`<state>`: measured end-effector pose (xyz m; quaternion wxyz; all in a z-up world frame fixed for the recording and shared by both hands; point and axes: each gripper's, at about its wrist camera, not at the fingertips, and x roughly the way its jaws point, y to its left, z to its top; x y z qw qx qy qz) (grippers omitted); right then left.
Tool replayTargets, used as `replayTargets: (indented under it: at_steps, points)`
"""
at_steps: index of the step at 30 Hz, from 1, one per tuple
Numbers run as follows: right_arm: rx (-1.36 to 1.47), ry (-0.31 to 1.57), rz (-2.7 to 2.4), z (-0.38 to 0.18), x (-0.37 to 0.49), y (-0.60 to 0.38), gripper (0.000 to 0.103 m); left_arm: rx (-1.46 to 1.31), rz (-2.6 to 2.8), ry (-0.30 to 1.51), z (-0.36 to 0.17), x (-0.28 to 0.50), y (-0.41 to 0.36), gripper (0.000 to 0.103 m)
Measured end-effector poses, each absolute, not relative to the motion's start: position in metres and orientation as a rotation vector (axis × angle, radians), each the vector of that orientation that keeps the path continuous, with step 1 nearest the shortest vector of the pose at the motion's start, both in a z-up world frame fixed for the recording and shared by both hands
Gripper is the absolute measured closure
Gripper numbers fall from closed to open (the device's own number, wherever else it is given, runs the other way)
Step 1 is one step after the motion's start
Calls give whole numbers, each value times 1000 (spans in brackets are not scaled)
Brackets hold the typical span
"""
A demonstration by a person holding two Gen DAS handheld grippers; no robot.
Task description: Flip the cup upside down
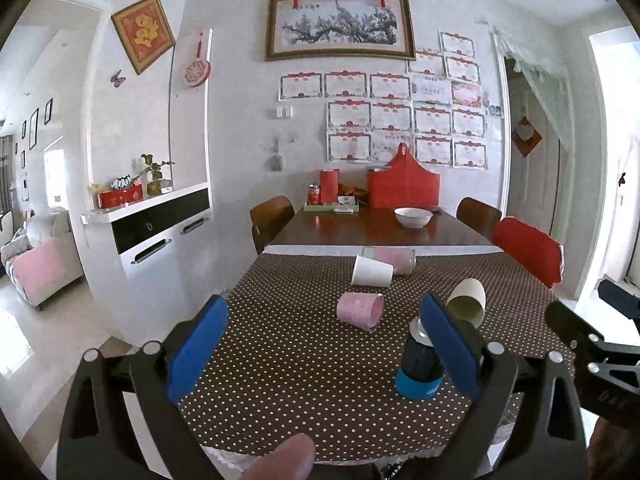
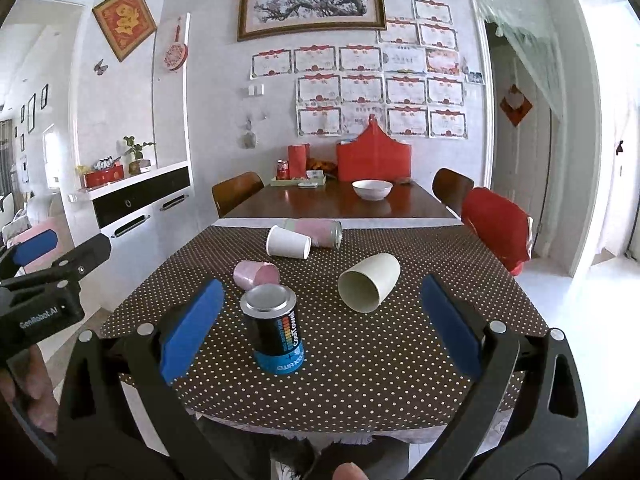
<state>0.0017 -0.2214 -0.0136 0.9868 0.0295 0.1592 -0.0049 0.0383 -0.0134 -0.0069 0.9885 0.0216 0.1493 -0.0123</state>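
On the dotted brown tablecloth [image 2: 360, 380] a black-and-blue can-shaped cup [image 2: 275, 328] stands upside down, metal base up; it also shows in the left wrist view [image 1: 418, 364]. A cream cup [image 2: 370, 282] lies on its side, mouth toward me, also seen in the left wrist view [image 1: 468, 302]. A small pink cup [image 2: 256, 274] [image 1: 360, 310], a white paper cup [image 2: 288, 242] [image 1: 372, 272] and a pink tumbler [image 2: 320, 232] [image 1: 394, 258] lie on their sides. My right gripper [image 2: 320, 332] is open and empty, near the upside-down cup. My left gripper [image 1: 324, 344] is open and empty.
Beyond the cloth is a bare wooden table [image 2: 340, 204] with a white bowl [image 2: 372, 189], a red can and red bags. Wooden chairs [image 2: 236, 192] stand at the sides, one with a red cover [image 2: 496, 224]. A white cabinet [image 2: 136, 204] stands left. The left gripper's body [image 2: 44, 300] shows in the right view.
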Motion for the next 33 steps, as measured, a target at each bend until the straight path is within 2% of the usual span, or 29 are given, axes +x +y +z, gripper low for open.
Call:
replayTargets:
  at_steps: [33]
  points:
    - [56, 272, 16, -3, -19, -205, 6, 62, 16, 259, 16, 7, -7, 8]
